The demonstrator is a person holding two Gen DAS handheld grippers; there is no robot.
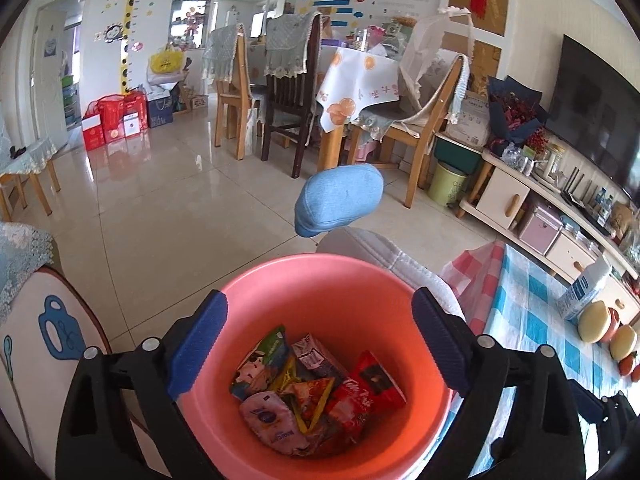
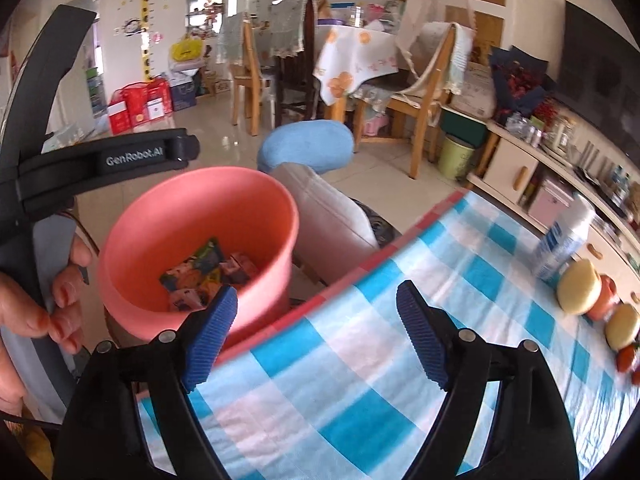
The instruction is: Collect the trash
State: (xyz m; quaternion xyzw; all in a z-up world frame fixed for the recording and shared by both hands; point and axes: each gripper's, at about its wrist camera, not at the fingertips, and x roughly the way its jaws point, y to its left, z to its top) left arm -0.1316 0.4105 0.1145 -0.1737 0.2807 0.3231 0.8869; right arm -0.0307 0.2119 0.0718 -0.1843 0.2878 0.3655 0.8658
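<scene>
The left gripper point(image 1: 320, 344) is positioned directly above a pink bucket point(image 1: 280, 280), its blue-padded fingers point(image 1: 198, 344) spread wide with nothing between them. Seen from the left wrist, the bucket opening fills the gap between the fingers. The trash point(image 1: 312, 392) lies at the bottom of the bucket: several crumpled snack wrappers, among them a red packet point(image 1: 376, 384), a white and purple pouch point(image 1: 268, 416) and a blue and white carton-style pack point(image 1: 260, 360). The right gripper point(image 2: 316, 332) is over a table covered with a blue and white checked cloth point(image 2: 360, 380), just beside the bucket; its fingers point(image 2: 420, 332) are likewise spread apart and hold nothing. From the right wrist view the bucket point(image 2: 256, 200) sits to the left of the table edge, below the cloth's level, with the body of the left gripper above it, held in a hand point(image 2: 40, 308). Behind the bucket stands a chair with a blue padded headrest point(image 1: 340, 196). At the far right of the table are a blue and white carton point(image 2: 560, 240) and rounded cream-coloured lids point(image 2: 580, 288) on orange containers. Dining chairs point(image 1: 288, 92), a dining table point(image 1: 360, 72) and a television point(image 1: 592, 112) occupy the background.
</scene>
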